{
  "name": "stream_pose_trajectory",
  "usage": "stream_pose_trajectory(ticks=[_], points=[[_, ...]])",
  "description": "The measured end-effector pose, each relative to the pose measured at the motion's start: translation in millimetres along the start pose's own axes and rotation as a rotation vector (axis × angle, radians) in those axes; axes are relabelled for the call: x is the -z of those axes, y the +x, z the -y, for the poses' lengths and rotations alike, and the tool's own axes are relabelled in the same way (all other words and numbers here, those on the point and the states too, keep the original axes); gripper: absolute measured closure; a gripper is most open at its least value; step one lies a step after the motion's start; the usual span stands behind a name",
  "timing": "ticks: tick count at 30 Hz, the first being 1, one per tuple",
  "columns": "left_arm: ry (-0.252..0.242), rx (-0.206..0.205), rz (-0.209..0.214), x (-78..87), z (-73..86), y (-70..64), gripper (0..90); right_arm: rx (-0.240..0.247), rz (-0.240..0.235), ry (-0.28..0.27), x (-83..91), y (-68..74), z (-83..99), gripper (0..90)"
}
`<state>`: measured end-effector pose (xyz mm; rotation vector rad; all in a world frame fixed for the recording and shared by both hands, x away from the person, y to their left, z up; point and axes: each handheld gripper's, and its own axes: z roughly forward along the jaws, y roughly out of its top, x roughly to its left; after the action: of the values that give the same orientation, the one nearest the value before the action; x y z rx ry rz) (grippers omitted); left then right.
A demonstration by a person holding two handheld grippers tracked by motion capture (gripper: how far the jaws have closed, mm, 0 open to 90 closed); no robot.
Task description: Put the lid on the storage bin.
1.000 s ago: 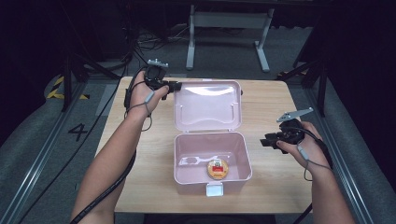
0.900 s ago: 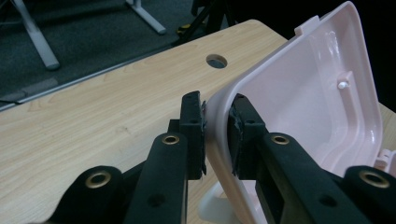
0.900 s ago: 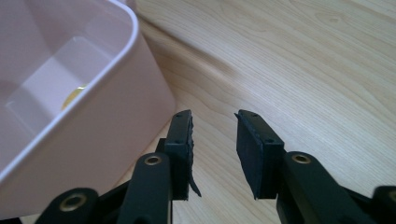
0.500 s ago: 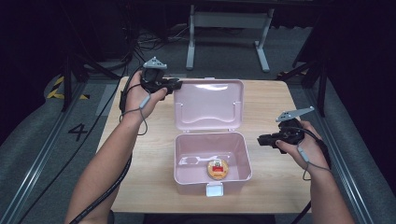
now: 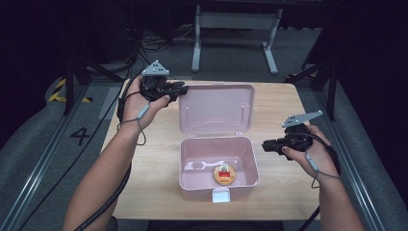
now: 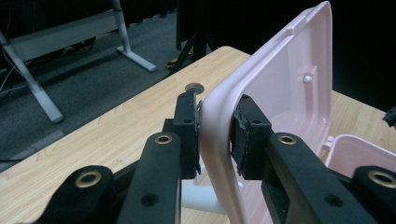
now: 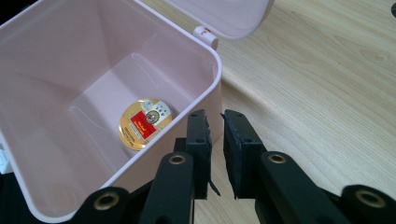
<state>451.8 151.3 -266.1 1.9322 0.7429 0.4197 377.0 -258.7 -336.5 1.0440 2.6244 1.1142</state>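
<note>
Pink lid (image 6: 280,107) clamped in left hand-held gripper (image 6: 215,135) | right hand-held gripper (image 7: 215,154) nearly closed, empty, beside box (image 7: 60,84)

Left gripper (image 5: 182,89), upper left of the high view: black body, grey three-cornered plate on top, black cable trailing to the lower left. Right gripper (image 5: 265,146), right of centre: identical build. Each hand carries a grey wrist strap; forearms are bare. Jaws in the gripper views: black arms, brass-ringed screw holes, worn black pads (image 7: 200,135)
</note>
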Motion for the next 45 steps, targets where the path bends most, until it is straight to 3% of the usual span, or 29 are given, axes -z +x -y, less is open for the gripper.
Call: stream_pose_trajectory(ticks=[11, 18, 22, 29, 38, 45], points=[[-0.042, -0.020, 0.019, 13.0, 4.3, -11.9, 71.2, 0.008, -0.002, 0.000, -0.2, 3.7, -1.6, 80.1], [-0.041, -0.036, 0.033, 21.8, 4.7, -20.7, 69.5, 0.017, -0.002, -0.003, -0.5, 6.0, -2.9, 79.8], [-0.056, -0.025, 0.045, 27.4, 9.0, -27.2, 68.5, 0.023, -0.009, -0.011, 0.1, 8.0, -3.9, 79.8], [-0.054, -0.054, 0.044, 34.6, 10.9, -36.4, 67.2, 0.029, -0.016, -0.029, 2.5, 11.2, -5.4, 80.3], [-0.065, -0.064, 0.061, 42.9, 17.9, -46.7, 65.0, 0.049, 0.005, -0.090, 9.9, 15.7, -8.0, 90.0], [-0.074, -0.079, 0.058, 47.5, 23.3, -56.0, 63.8, 0.048, -0.016, -0.153, 15.4, 19.5, -9.3, 90.0]])
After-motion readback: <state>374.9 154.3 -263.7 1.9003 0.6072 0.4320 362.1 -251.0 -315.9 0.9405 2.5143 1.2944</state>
